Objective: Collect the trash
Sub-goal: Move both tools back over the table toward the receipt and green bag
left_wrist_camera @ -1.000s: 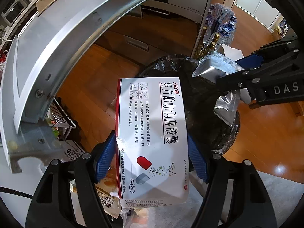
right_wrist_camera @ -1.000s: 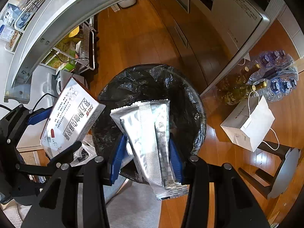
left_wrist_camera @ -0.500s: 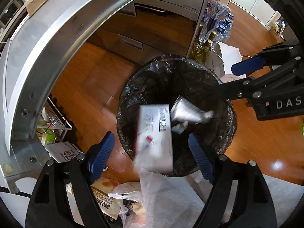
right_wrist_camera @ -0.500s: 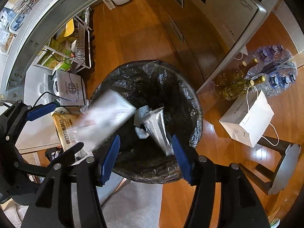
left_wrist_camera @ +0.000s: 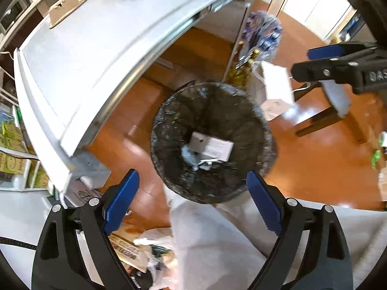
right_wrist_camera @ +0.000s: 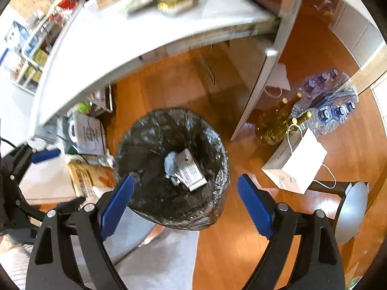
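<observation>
Box and foil pouch have dropped out of both grips! Left hand-held gripper (left_wrist_camera: 192, 201) and right hand-held gripper (right_wrist_camera: 185, 204) gape wide, empty, above the black-lined bin (right_wrist_camera: 212, 145); medicine box (right_wrist_camera: 191, 172) lies at its bottom beside crumpled foil pouch (left_wrist_camera: 202, 163).

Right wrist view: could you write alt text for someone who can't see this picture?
Looking down between the open blue-padded fingers of the right gripper into a trash bin lined with a black bag, where a white medicine box lies on crumpled wrappers. The bin stands on a wooden floor beside a white table; a white paper bag and bottles sit to the right.
</observation>
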The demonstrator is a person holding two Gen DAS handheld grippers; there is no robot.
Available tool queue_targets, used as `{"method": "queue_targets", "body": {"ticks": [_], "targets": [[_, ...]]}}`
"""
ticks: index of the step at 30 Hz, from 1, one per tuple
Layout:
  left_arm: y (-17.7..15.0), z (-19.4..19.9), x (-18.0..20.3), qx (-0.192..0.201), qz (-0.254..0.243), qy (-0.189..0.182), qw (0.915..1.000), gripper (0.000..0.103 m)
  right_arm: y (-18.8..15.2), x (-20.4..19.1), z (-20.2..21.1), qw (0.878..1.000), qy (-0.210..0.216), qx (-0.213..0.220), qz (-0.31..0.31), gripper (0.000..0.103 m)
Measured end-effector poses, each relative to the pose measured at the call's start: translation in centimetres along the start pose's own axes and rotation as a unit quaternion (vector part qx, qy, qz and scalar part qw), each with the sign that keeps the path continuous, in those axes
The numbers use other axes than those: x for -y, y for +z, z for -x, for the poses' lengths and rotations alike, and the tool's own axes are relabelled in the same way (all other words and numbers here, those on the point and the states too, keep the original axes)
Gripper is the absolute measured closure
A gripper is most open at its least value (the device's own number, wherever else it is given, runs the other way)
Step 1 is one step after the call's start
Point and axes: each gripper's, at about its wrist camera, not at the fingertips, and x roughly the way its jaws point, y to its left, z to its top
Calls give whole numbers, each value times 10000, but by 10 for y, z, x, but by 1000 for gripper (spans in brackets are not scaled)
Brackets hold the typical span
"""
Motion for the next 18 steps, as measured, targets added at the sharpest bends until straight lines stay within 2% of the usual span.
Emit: {"method": "queue_targets", "body": {"ticks": [4,7,9,13,16,18], "targets": [[5,40,-7,344,202,-418,9983,12,7,-8,30,9992,216,334,-51,16],[15,77,-18,787,493,-703,9932,12,16,-17,48,9979,304,576,-26,16],[22,95,-26,1055,623,-742,9897,12,25,-27,62,9960,369,809,28,15],[39,128,-51,1690,874,-285,9813,8,48,-48,85,9914,335,1248,212,7],[50,139,-74,1904,1000,207,9764,8,64,-56,94,9886,173,1470,271,5],[54,138,-92,1872,1085,447,9753,8,75,-60,96,9874,55,1562,255,5]]}}
